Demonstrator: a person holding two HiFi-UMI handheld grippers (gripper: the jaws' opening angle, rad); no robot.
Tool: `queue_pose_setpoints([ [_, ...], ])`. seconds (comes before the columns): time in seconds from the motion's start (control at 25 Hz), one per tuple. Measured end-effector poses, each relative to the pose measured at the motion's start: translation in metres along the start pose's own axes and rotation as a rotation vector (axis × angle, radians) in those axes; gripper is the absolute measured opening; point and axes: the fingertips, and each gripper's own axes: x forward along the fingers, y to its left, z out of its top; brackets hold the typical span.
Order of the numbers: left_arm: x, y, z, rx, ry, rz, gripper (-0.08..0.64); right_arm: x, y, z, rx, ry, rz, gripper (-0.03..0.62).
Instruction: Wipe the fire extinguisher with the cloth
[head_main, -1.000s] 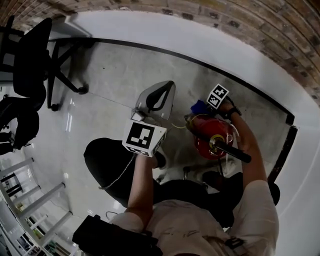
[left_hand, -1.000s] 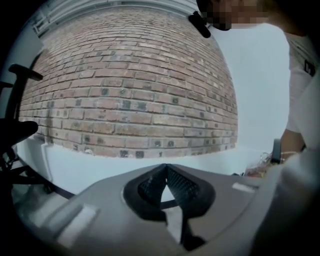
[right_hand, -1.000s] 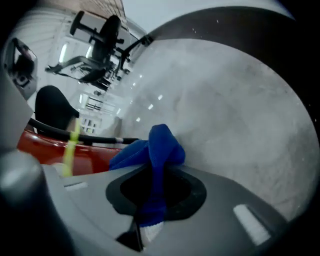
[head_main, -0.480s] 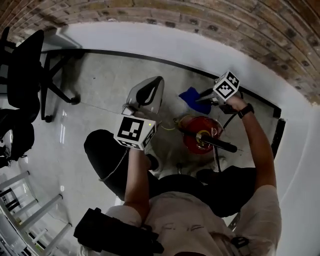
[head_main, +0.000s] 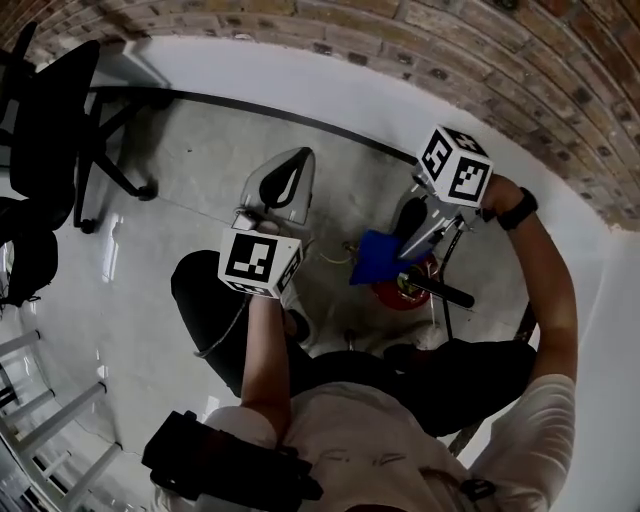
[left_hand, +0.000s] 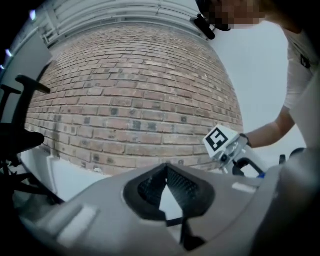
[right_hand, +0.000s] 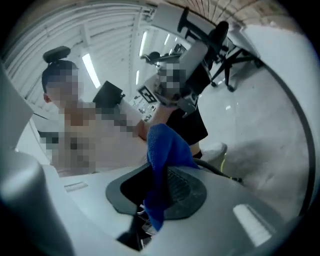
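Note:
In the head view the red fire extinguisher (head_main: 404, 294) stands on the floor by the person's feet, its black handle (head_main: 440, 289) pointing right. The blue cloth (head_main: 376, 258) hangs in front of its upper left side, and my right gripper (head_main: 402, 254) is shut on it. The right gripper view shows the cloth (right_hand: 165, 145) pinched between the jaws of my right gripper (right_hand: 156, 172) and drooping out of them. My left gripper (head_main: 276, 190) hovers left of the extinguisher, apart from it. In its own view my left gripper (left_hand: 165, 168) has its tips together and holds nothing.
A brick wall (head_main: 560, 70) with a white base band curves round the far side. A black office chair (head_main: 60, 110) stands at the far left. A black bag (head_main: 225, 468) lies near the person's body. A black strip (head_main: 300, 115) crosses the grey floor.
My right gripper has lifted and carried the blue cloth from the far side of the extinguisher over to its near upper left. The left gripper has drifted slightly left.

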Motion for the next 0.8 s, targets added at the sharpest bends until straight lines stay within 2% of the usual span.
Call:
queue_pose_setpoints([
  [0.08, 0.001, 0.002, -0.003, -0.007, 0.005, 0.009, 0.000, 0.008, -0.023, -0.003, 0.028, 0.042, 0.041, 0.061],
  [0.2, 0.000, 0.006, -0.012, -0.011, 0.016, 0.018, 0.000, 0.011, -0.074, -0.010, 0.089, 0.035, 0.047, 0.060],
  [0.32, -0.005, 0.012, -0.022, -0.021, 0.048, 0.042, 0.000, 0.029, -0.135, -0.045, 0.204, 0.107, 0.036, 0.060],
  [0.44, -0.006, 0.022, -0.028, -0.034, 0.072, 0.072, 0.000, 0.046, -0.190, -0.081, 0.305, 0.116, 0.027, 0.060],
  [0.68, -0.011, 0.024, -0.057, -0.031, 0.122, 0.088, 0.000, 0.094, -0.317, -0.141, 0.315, 0.125, -0.195, 0.060],
  [0.8, -0.014, 0.019, -0.072, -0.029, 0.149, 0.090, 0.000, 0.102, -0.369, -0.180, 0.284, 0.206, -0.402, 0.060],
])
